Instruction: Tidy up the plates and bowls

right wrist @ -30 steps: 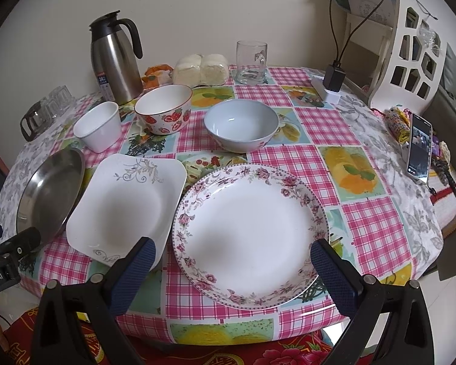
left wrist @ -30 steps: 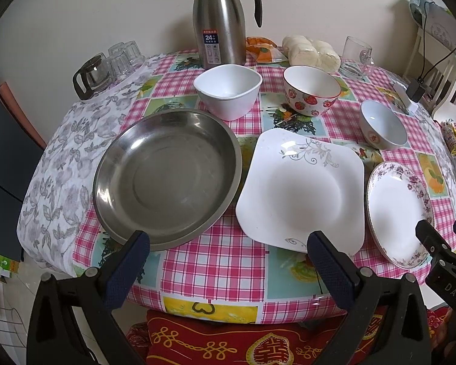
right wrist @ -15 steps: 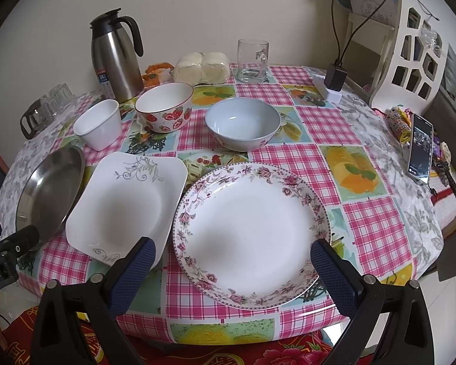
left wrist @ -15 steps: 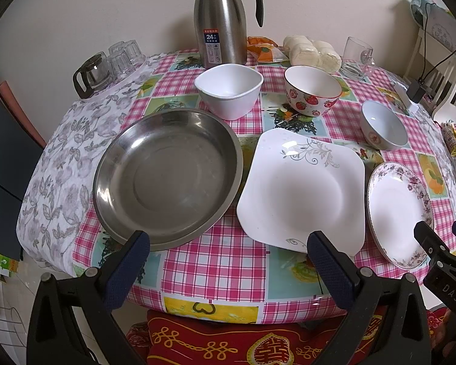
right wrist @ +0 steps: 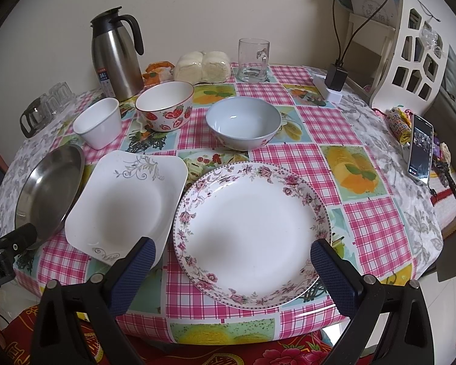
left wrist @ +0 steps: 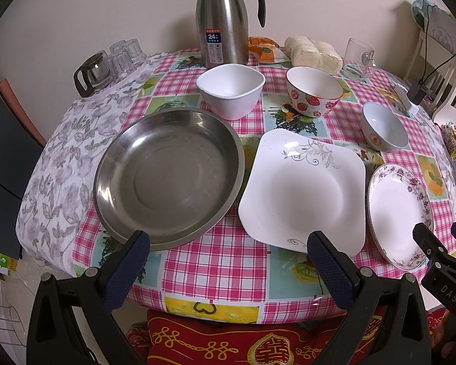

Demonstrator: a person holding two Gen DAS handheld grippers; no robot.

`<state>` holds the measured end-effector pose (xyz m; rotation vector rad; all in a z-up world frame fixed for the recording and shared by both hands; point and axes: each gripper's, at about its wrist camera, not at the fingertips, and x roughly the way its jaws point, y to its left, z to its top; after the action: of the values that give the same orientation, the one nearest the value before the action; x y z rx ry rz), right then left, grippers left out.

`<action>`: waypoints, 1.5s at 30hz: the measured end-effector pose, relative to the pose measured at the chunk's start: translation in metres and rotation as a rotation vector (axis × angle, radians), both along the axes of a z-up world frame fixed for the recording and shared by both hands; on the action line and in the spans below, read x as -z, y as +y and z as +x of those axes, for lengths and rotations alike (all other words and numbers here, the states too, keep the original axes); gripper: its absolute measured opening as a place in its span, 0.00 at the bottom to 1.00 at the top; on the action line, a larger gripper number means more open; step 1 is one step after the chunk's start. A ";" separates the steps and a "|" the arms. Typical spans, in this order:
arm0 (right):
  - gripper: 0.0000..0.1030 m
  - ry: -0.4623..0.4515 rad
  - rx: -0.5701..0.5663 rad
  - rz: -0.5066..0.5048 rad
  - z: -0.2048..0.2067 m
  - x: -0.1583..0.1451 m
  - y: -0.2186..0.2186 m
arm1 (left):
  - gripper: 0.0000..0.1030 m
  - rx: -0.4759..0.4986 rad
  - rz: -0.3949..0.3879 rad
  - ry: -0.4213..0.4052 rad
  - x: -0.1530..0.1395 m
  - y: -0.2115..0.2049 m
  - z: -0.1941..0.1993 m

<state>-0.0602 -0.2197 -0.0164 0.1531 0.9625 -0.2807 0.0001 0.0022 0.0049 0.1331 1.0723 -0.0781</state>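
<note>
The desk (right wrist: 364,228) wears a cloth of pink-and-white check broken by fruit-print squares in yellow, green and pale blue, with a grey leaf-patterned white cloth at its edges. The steel pan (left wrist: 167,179) is plain silver-grey. The square plate (left wrist: 304,188) is white with a grey scroll motif at two corners. The round plate (right wrist: 252,231) is white, rimmed with pink roses. The square bowl (left wrist: 231,89) is plain white; the strawberry bowl (right wrist: 164,105) is white with red strawberries; the round bowl (right wrist: 243,123) is pale blue-grey. The jug (left wrist: 225,21) is brushed steel with a black handle and lid.
</note>
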 end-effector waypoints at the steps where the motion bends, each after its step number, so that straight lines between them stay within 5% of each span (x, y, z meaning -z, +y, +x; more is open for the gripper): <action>1: 1.00 0.001 -0.001 -0.001 0.000 0.001 0.001 | 1.00 -0.001 -0.001 0.000 0.000 0.000 0.000; 14: 1.00 0.014 -0.013 -0.006 0.005 0.007 0.008 | 1.00 -0.031 -0.016 0.008 0.000 0.012 0.006; 28: 1.00 0.016 -0.112 0.032 0.061 -0.015 0.049 | 1.00 -0.307 0.001 -0.005 -0.015 0.075 0.058; 36: 1.00 -0.108 -0.155 0.078 0.102 -0.049 0.071 | 1.00 -0.495 -0.086 -0.087 -0.034 0.114 0.082; 45: 1.00 -0.136 -0.103 0.136 0.147 -0.034 0.077 | 1.00 -0.553 -0.176 -0.114 -0.019 0.128 0.113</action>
<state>0.0866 -0.1422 0.0176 0.2437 0.8512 -0.1085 0.1129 0.1299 0.0240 -0.3159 0.9514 0.3300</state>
